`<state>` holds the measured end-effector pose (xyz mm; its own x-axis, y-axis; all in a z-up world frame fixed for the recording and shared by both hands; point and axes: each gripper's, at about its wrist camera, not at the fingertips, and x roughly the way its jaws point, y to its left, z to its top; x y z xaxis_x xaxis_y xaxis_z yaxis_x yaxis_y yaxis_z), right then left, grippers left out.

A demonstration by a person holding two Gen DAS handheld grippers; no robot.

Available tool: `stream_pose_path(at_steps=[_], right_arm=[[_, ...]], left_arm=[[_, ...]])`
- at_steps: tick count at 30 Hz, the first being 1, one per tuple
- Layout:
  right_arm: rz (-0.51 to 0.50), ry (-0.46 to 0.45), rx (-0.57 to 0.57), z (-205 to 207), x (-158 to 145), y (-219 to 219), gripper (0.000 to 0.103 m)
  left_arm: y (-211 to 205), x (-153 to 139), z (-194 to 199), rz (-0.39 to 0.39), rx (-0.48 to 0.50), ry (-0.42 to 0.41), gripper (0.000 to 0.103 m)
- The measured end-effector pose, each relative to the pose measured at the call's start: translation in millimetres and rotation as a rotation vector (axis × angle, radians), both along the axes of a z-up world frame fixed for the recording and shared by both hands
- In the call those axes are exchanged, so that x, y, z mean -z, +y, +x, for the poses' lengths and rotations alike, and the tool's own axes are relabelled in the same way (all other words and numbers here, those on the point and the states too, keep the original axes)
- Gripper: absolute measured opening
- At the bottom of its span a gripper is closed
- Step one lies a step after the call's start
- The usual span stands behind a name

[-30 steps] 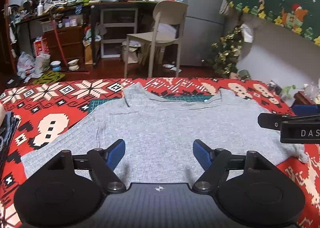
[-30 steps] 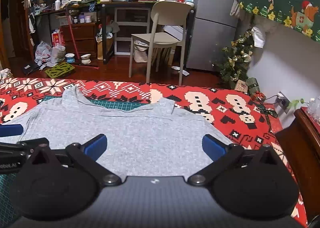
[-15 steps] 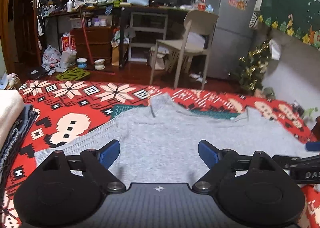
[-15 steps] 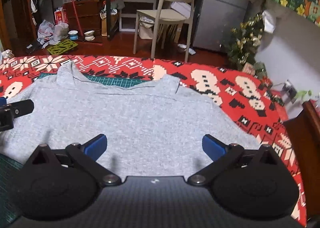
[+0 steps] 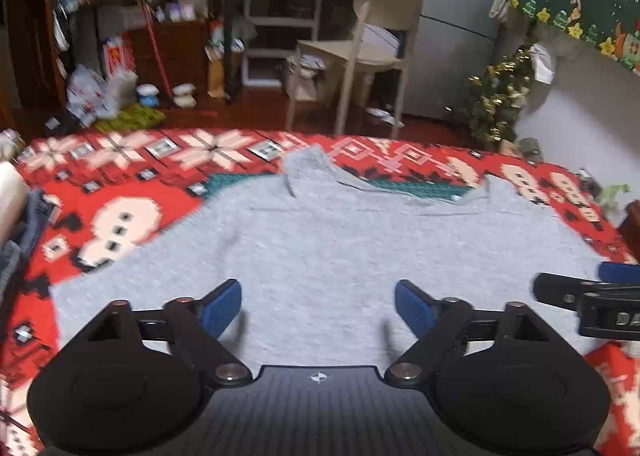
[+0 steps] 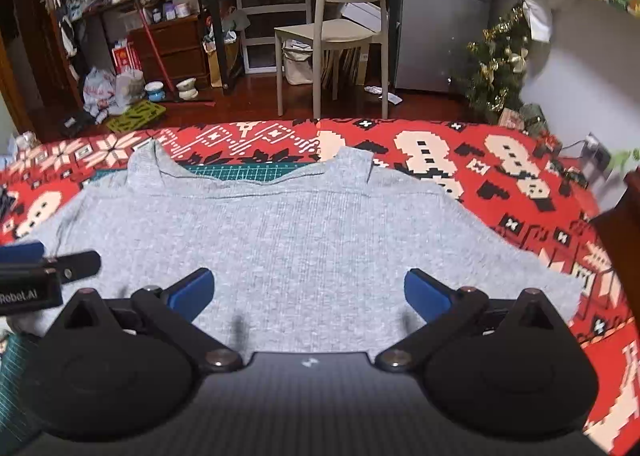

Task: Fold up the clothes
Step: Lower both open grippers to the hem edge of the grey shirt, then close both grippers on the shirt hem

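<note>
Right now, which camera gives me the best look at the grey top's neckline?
The right wrist view. There the grey top is sharp, and its neckline shows whole, dipping over the green mat. The left wrist view shows the same neckline, but off-centre and blurred by motion.

The shirt [image 6: 304, 240] lies flat on the tablecloth [image 6: 520, 175], with a chair [image 6: 340, 27] behind.

I see a grey top [image 6: 304, 240] of soft, finely ribbed matt knit on a woven red patterned cloth [image 6: 500, 175]; my gripper fingers [image 6: 190, 292] are matt black plastic with textured blue pads, dull metal pivots [image 6: 218, 356], and the chair [image 6: 344, 27] looks smooth matt plastic
</note>
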<state>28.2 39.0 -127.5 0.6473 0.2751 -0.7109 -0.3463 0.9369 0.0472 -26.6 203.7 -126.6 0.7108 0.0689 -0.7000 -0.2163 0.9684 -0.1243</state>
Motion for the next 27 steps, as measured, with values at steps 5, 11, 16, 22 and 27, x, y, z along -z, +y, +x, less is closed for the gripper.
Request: stream_pose_path(at_steps=[5,11,16,22,27], right_arm=[[0.021,0.005,-0.071,-4,-2,6,0.098],[-0.030,-0.020,-0.074,-7,0,11,0.092],[-0.040,-0.051,-0.033,-11,-5,10,0.092],[0.020,-0.025,-0.013,-9,-13,4,0.076],[0.050,0.019,-0.024,-8,-14,4,0.039]], left_arm=[[-7,4,1,-0.071,0.033,0.019,0.058],[-18,4,2,-0.077,0.103,0.044,0.035],[-29,-3,-3,-0.056,0.145,0.000,0.031],[-36,-13,-12,-0.082,0.097,-0.051,0.020],[-40,-12,-10,-0.121,0.132,0.002,0.001]])
